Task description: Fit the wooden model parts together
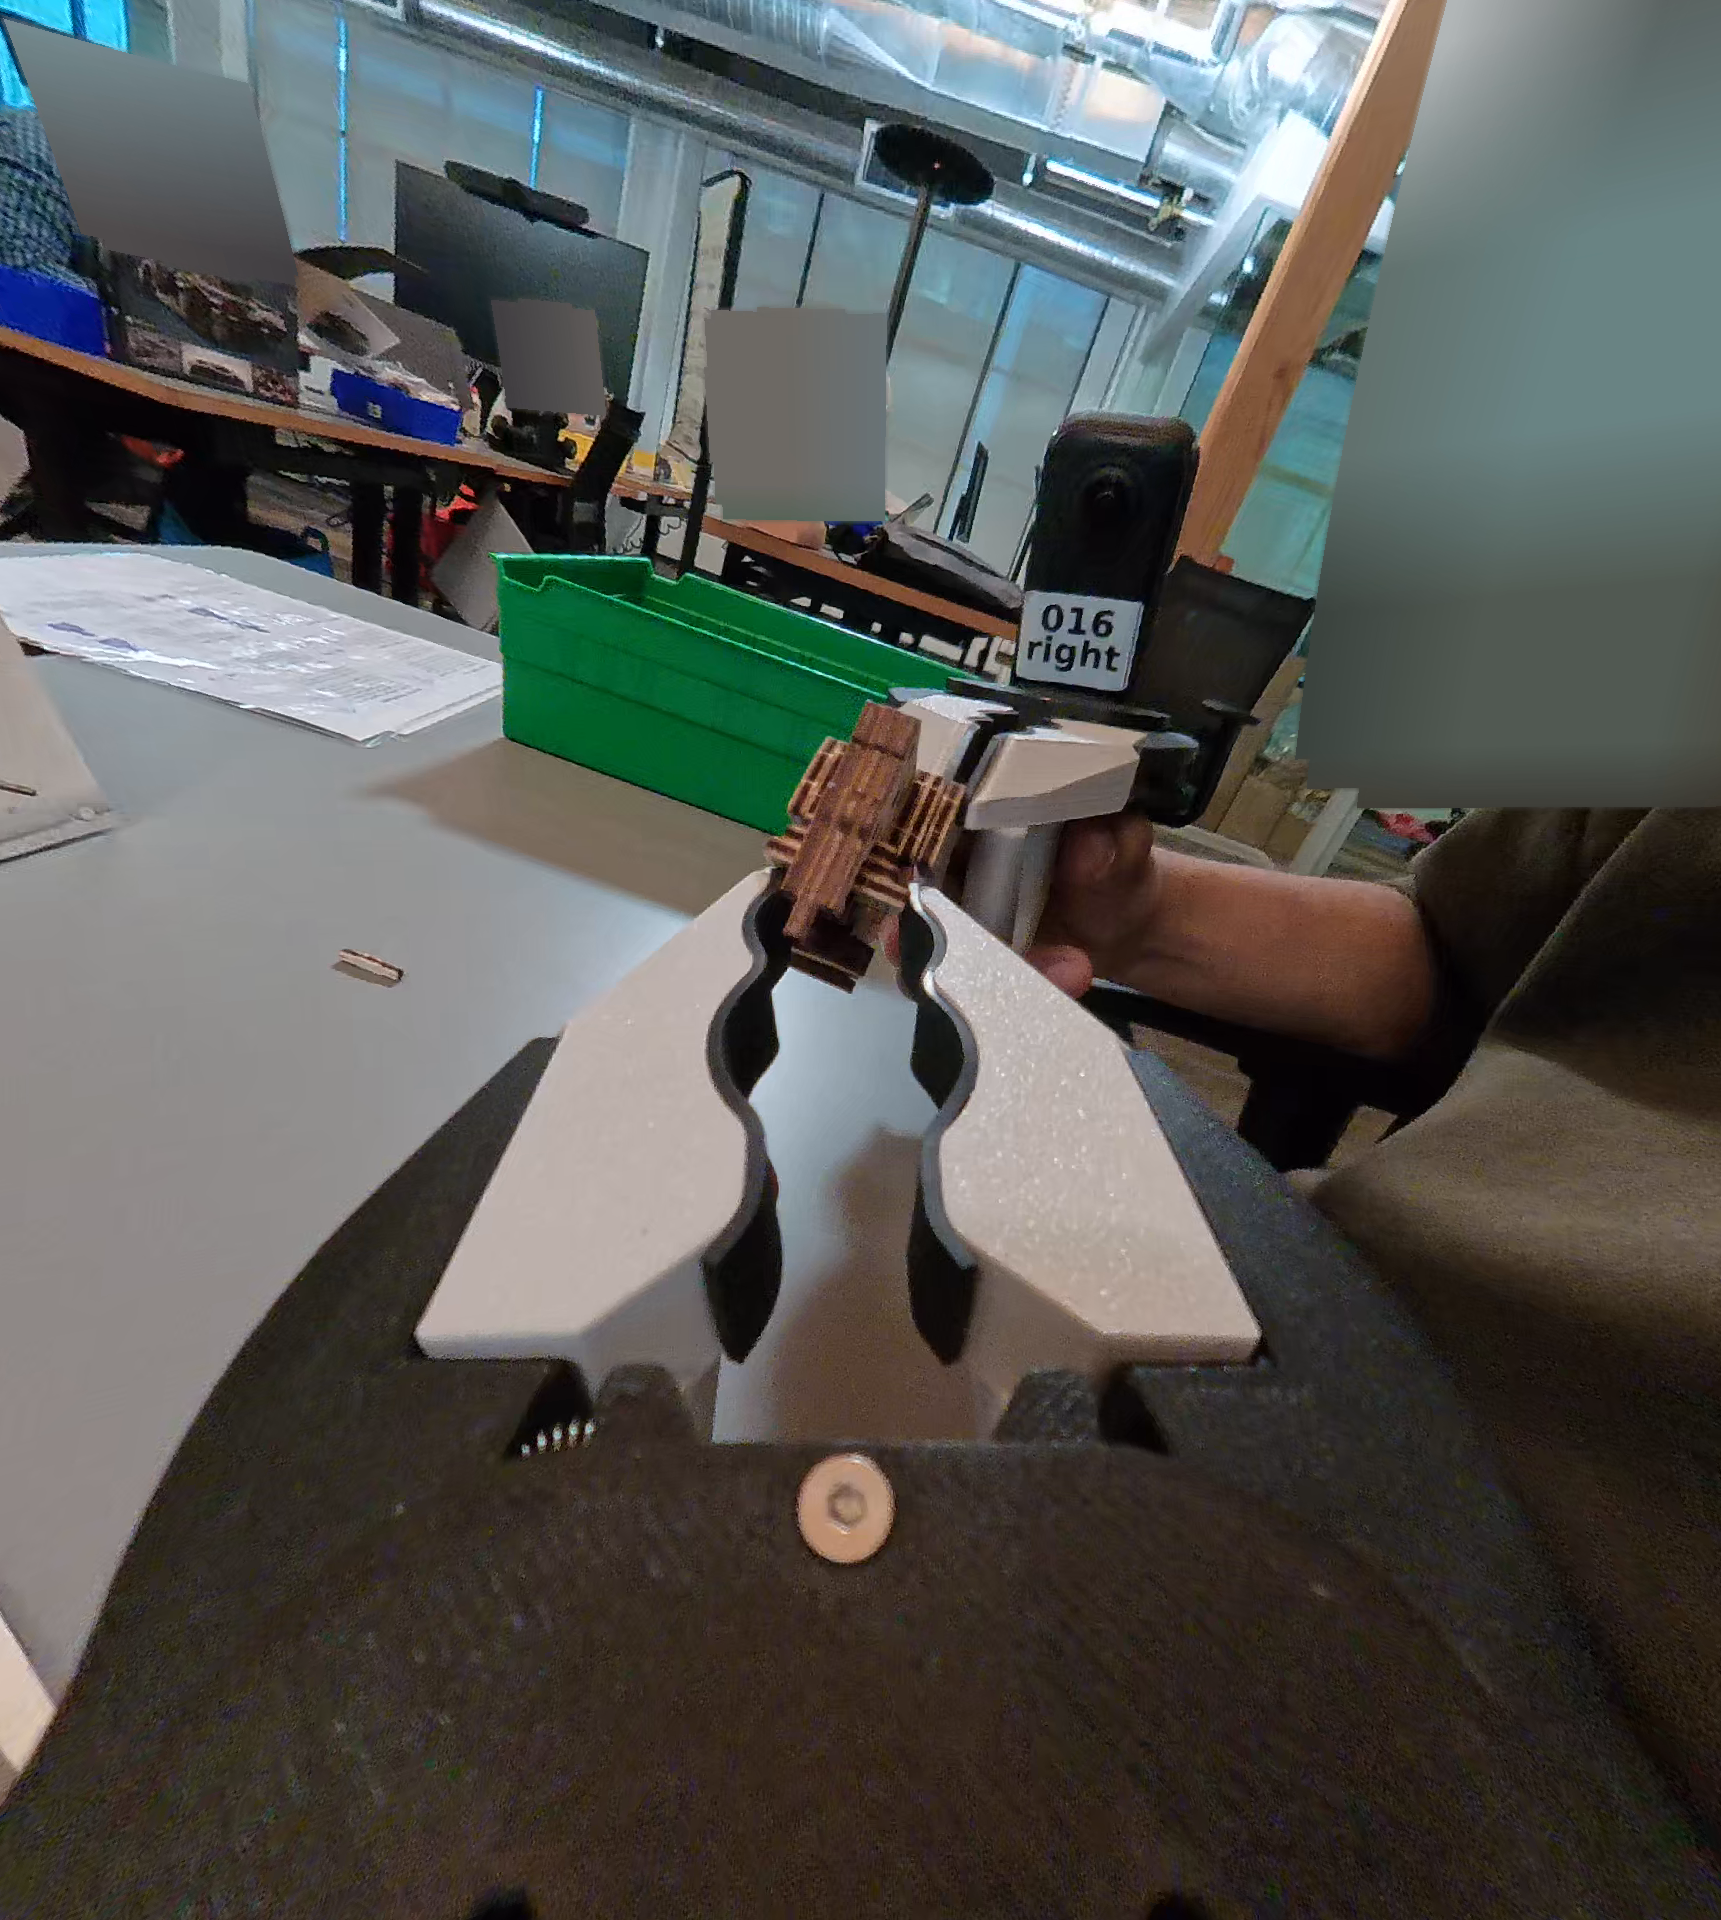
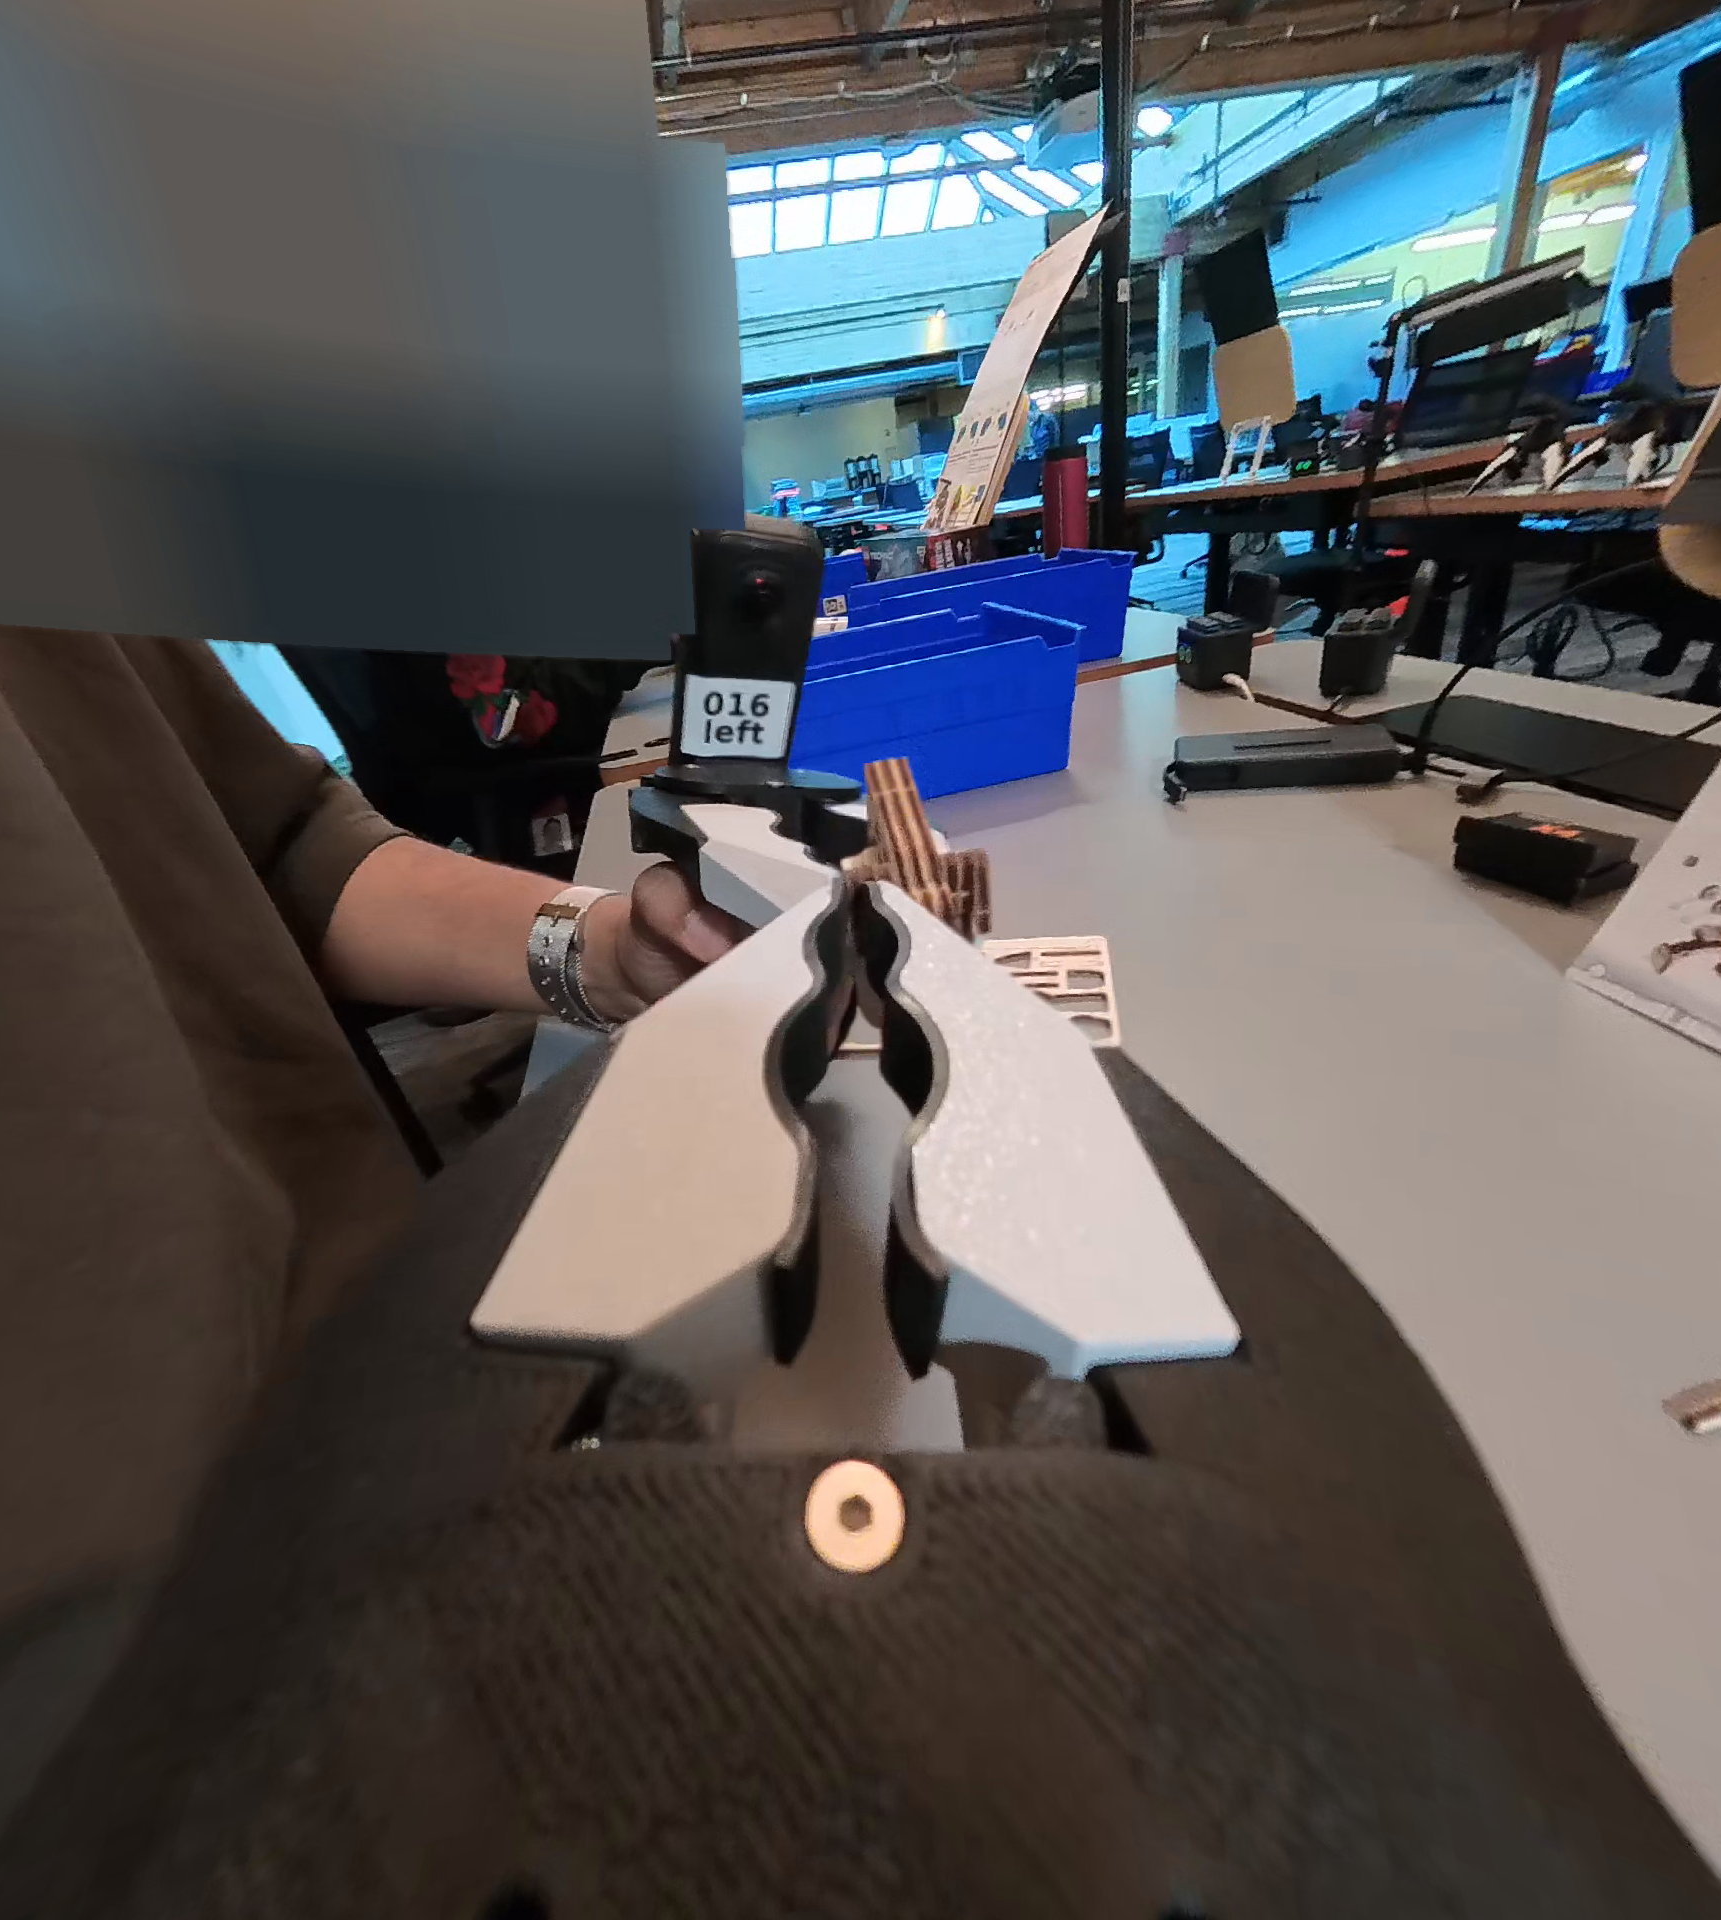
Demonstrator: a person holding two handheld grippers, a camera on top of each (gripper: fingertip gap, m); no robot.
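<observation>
A small wooden model [image 1: 851, 831] of layered brown plywood parts is held in the air between both grippers. My left gripper [image 1: 843, 902] has its white fingers closed on the model's lower part. My right gripper [image 2: 854, 896] is nearly fully shut on a thin part of the model [image 2: 923, 847], whose near side is hidden behind its fingertips. In the left wrist view the right gripper [image 1: 970, 774] meets the model from the right. In the right wrist view the left gripper [image 2: 783, 847] comes in from the left. A loose wooden piece [image 1: 370, 966] lies on the grey table [image 1: 212, 1039].
A green bin [image 1: 669, 675] stands behind the model and papers [image 1: 243, 644] lie to the left. Blue bins [image 2: 939, 707], black devices [image 2: 1542, 857] and a cut-out wooden sheet [image 2: 1053, 977] are on the table. A person's arm [image 1: 1251, 935] and torso are close by. My two grippers' fingertips are within a few centimetres of each other.
</observation>
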